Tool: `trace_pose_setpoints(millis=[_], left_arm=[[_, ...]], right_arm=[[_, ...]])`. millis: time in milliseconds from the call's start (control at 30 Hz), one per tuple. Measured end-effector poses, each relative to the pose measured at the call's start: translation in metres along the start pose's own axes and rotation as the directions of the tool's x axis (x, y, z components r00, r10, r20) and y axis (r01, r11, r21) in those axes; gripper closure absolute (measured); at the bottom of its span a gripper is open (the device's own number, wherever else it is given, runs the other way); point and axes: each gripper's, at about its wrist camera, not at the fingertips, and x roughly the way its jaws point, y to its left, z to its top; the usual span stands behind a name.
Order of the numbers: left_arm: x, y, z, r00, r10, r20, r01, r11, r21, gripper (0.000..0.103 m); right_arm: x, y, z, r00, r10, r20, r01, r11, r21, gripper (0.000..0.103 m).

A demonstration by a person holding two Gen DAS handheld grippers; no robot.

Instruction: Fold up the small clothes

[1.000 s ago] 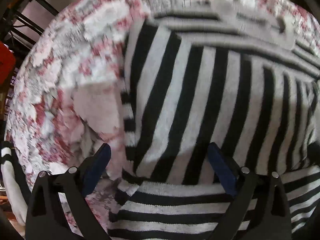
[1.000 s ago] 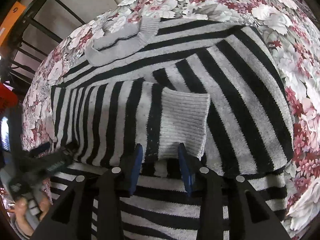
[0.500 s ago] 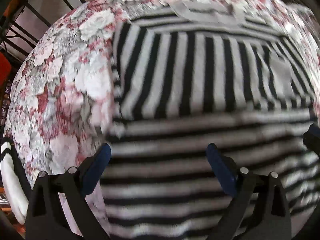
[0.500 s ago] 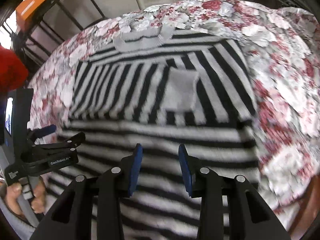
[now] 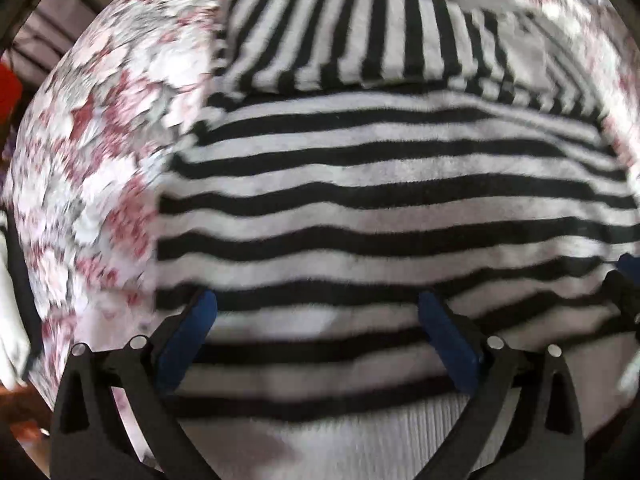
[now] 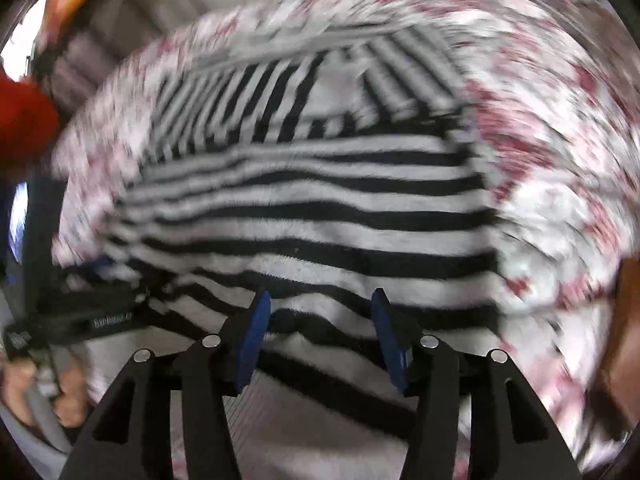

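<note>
A black-and-white striped sweater (image 5: 380, 184) lies flat on the floral cloth, its sleeves folded in over the chest; it also shows in the right wrist view (image 6: 320, 208). Its grey ribbed hem (image 5: 360, 440) is nearest me. My left gripper (image 5: 316, 320) is open and empty, low over the lower left part of the sweater near the hem. My right gripper (image 6: 320, 320) is open and empty over the lower right part near the hem (image 6: 312, 432). The left gripper shows at the left edge of the right wrist view (image 6: 88, 312), held by a hand.
The floral tablecloth (image 5: 100, 140) covers the surface around the sweater, also in the right wrist view (image 6: 560, 180). A dark metal rack (image 5: 36, 36) stands behind on the left. Something red (image 6: 20, 120) sits at the far left.
Both grippers pulled back from the folded sleeves toward the hem. The right gripper's jaws opened wider. Both views are blurred by motion.
</note>
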Motion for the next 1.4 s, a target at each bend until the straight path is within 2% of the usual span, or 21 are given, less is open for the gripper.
trace_pose_setpoints(millis=[67,167,267,333,400,500,633,767,933,1000,1033,1133,1167,1233,1333,1400], left_arm=[[-0.017,0.017,-0.005,0.999,-0.031,0.03,0.032,0.999,-0.041,0.005],[-0.033,0.057,-0.014,0.994,-0.092,0.056,0.1,0.984,-0.145,0.005],[-0.029,0.088,-0.03,0.985,-0.168,0.028,0.169,0.952,-0.257,0.005],[-0.019,0.104,-0.041,0.973,-0.23,0.001,0.219,0.926,-0.309,0.005],[-0.017,0.108,-0.045,0.964,-0.266,-0.001,0.252,0.914,-0.319,0.005],[-0.018,0.103,-0.047,0.958,-0.288,0.014,0.28,0.918,-0.282,0.005],[-0.005,0.095,-0.042,0.943,-0.332,-0.007,0.317,0.908,-0.275,0.005],[0.003,0.095,-0.025,0.899,-0.437,0.013,0.421,0.856,-0.3,0.005],[0.026,0.101,-0.013,0.878,-0.478,-0.024,0.443,0.831,-0.336,0.005],[0.026,0.097,-0.018,0.879,-0.475,-0.037,0.44,0.84,-0.318,0.01],[0.021,0.093,-0.023,0.885,-0.465,-0.04,0.435,0.853,-0.29,0.012],[0.007,0.084,-0.033,0.896,-0.443,-0.023,0.429,0.878,-0.211,0.015],[0.008,0.084,-0.034,0.901,-0.433,-0.02,0.42,0.884,-0.204,0.02],[0.014,0.091,-0.032,0.901,-0.434,-0.017,0.418,0.877,-0.238,0.032],[0.024,0.103,-0.026,0.886,-0.464,-0.01,0.439,0.845,-0.304,0.043],[0.023,0.1,-0.028,0.884,-0.467,-0.011,0.441,0.844,-0.305,0.053]], right_arm=[[-0.021,-0.013,-0.006,0.999,0.018,0.046,-0.02,0.998,0.052,0.043],[-0.041,-0.035,-0.018,0.997,0.023,0.074,-0.032,0.991,0.129,0.042],[-0.045,-0.057,-0.029,0.996,0.05,0.069,-0.064,0.973,0.223,0.042],[-0.047,-0.066,-0.034,0.994,0.081,0.07,-0.097,0.961,0.26,0.042],[-0.049,-0.07,-0.038,0.991,0.103,0.082,-0.122,0.956,0.268,0.042],[-0.046,-0.077,-0.043,0.986,0.137,0.09,-0.159,0.94,0.301,0.042],[-0.036,-0.091,-0.036,0.973,0.209,0.098,-0.231,0.898,0.374,0.042],[-0.025,-0.104,-0.024,0.961,0.256,0.102,-0.275,0.859,0.431,0.043],[-0.01,-0.113,-0.011,0.96,0.264,0.088,-0.274,0.842,0.465,0.045],[-0.012,-0.109,-0.015,0.962,0.258,0.084,-0.268,0.856,0.443,0.047],[-0.014,-0.106,-0.018,0.962,0.261,0.083,-0.271,0.86,0.432,0.047],[-0.02,-0.096,-0.029,0.946,0.314,0.082,-0.32,0.858,0.401,0.047],[-0.02,-0.093,-0.031,0.943,0.324,0.08,-0.328,0.86,0.391,0.047],[-0.017,-0.089,-0.031,0.943,0.325,0.075,-0.328,0.863,0.384,0.047],[-0.011,-0.09,-0.029,0.934,0.348,0.078,-0.349,0.848,0.399,0.05],[-0.009,-0.088,-0.03,0.933,0.352,0.076,-0.352,0.848,0.397,0.055]])
